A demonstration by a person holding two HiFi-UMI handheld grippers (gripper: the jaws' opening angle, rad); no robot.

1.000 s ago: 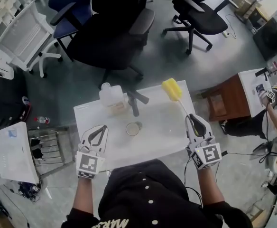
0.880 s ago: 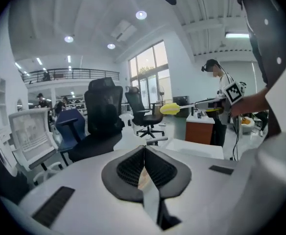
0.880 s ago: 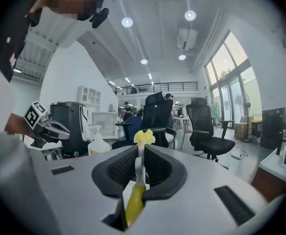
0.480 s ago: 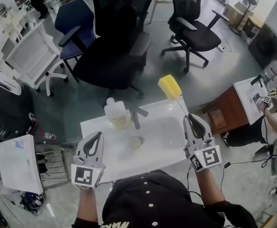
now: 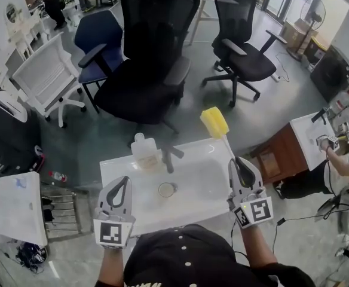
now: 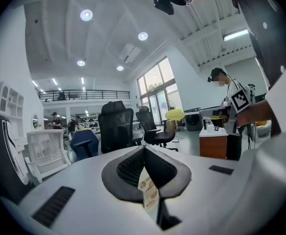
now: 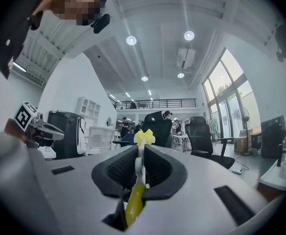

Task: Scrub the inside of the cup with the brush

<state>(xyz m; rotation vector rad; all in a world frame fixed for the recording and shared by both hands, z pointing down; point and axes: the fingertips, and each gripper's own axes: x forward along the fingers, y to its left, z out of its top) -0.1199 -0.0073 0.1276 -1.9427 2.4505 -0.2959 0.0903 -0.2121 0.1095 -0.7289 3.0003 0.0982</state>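
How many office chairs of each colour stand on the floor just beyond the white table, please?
Black office chairs: 2
Blue office chair: 1
White office chair: 1
Total: 4

The tabletop (image 5: 204, 178) is showing smooth white, catching a soft sheen. The cup (image 5: 167, 190) is looking clear, glass or plastic, hard to tell which. The brush (image 5: 215, 124) is wearing a yellow, spongy, porous-looking head on a thin smooth white plastic stem, and its handle is shining glossy yellow. The left gripper (image 5: 124, 179) and right gripper (image 5: 239, 160) are presenting matt white plastic shells, and their pads (image 7: 121, 168) are looking black, ribbed and rubbery. The bottle (image 5: 146, 150) is reading as translucent plastic. The cabinet (image 5: 280, 142) is showing reddish-brown wood, and the floor (image 5: 103, 124) is gleaming faintly, smooth and grey.
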